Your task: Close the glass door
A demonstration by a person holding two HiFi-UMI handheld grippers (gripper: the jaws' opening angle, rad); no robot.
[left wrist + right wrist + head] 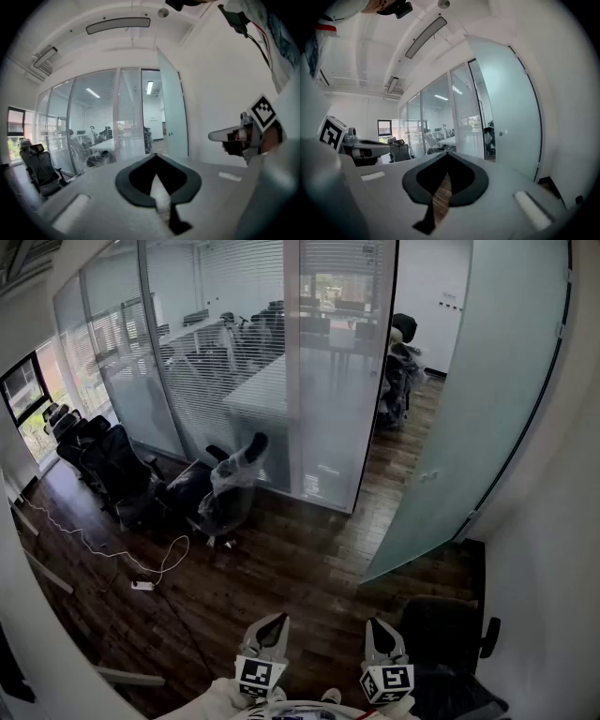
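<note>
Head view: from the person's head, looking forward and steeply down over the wood floor (272,563); the glass door (487,399) stands ahead to the right, well off.
Left gripper view: rides on the left gripper (270,622), facing roughly level along its jaws; the glass door shows far off, just right of centre.
Right gripper view: rides on the right gripper (378,624), roughly level; the glass door looms nearer, filling the right half.
Shared: all three catch the glass door and the glass partition (337,381) left of it; each gripper view catches the other gripper at its edge.
</note>
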